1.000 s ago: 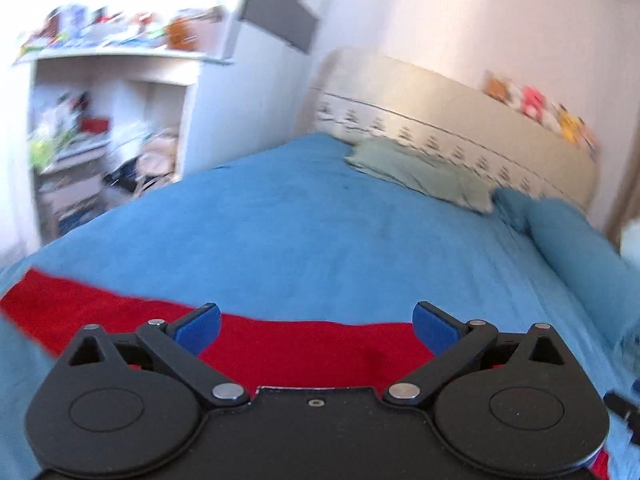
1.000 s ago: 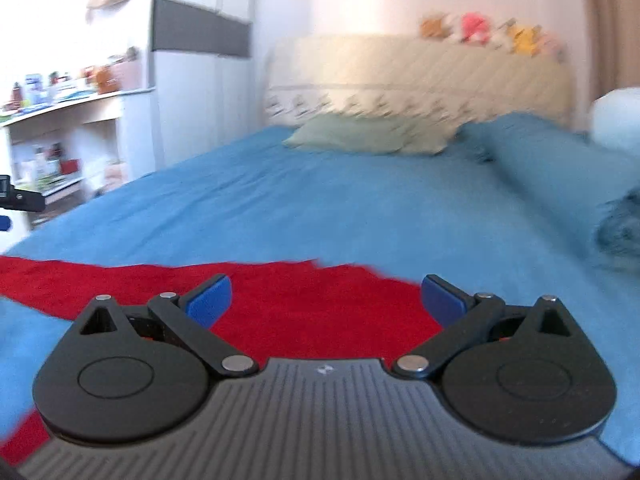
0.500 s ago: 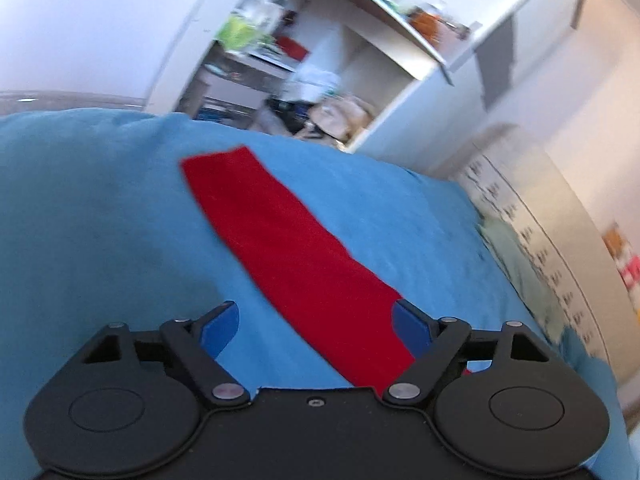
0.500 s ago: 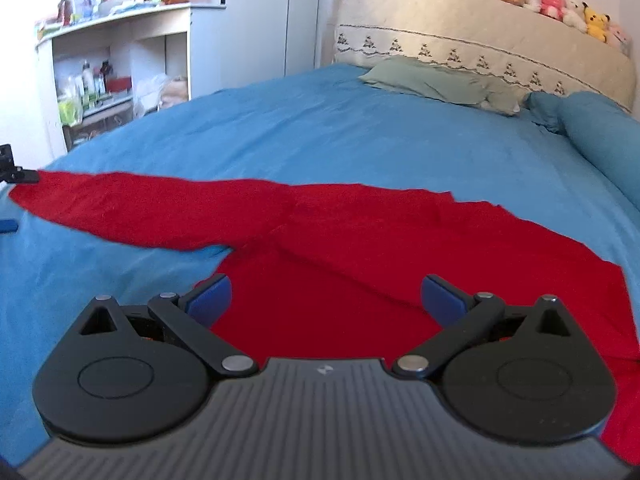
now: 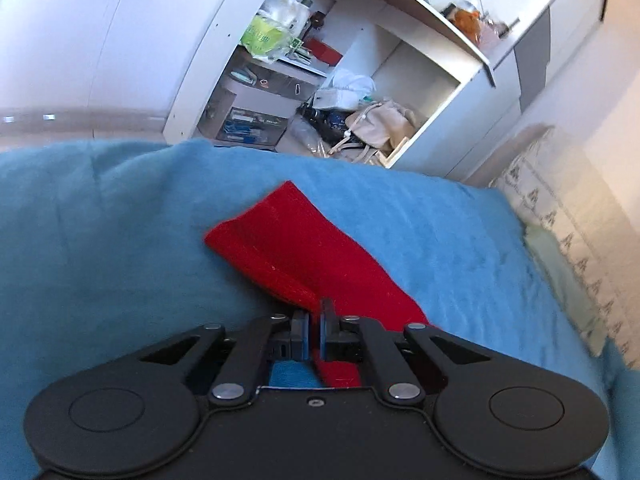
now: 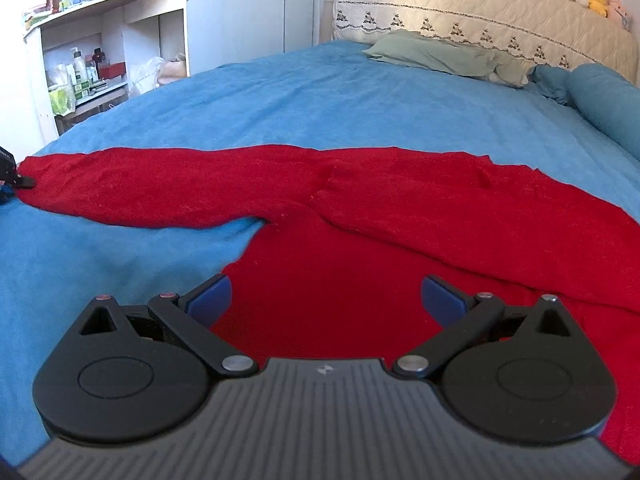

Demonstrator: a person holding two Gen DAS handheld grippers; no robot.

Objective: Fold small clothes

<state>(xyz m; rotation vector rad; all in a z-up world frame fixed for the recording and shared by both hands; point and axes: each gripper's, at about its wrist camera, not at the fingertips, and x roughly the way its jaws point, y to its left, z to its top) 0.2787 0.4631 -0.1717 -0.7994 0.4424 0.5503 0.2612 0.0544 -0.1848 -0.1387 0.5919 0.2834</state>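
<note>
A red long-sleeved garment [image 6: 360, 240] lies spread on the blue bedspread [image 6: 320, 100]. One sleeve [image 6: 140, 192] stretches out to the left. In the left wrist view my left gripper [image 5: 315, 322] is shut on the edge of that sleeve [image 5: 296, 240], near its cuff end. The left gripper's tip shows at the far left edge of the right wrist view [image 6: 12, 178], at the sleeve's end. My right gripper [image 6: 326, 298] is open and empty, hovering over the garment's body.
A white shelf unit [image 5: 320, 80] crammed with bags and bottles stands beside the bed on the left. A green pillow [image 6: 440, 58], a blue bolster [image 6: 604, 100] and a quilted headboard [image 6: 480, 8] with plush toys lie at the far end.
My left gripper has moved along the sleeve toward the cuff and closed on the sleeve's edge. My right gripper has stayed open and come slightly nearer the garment's body.
</note>
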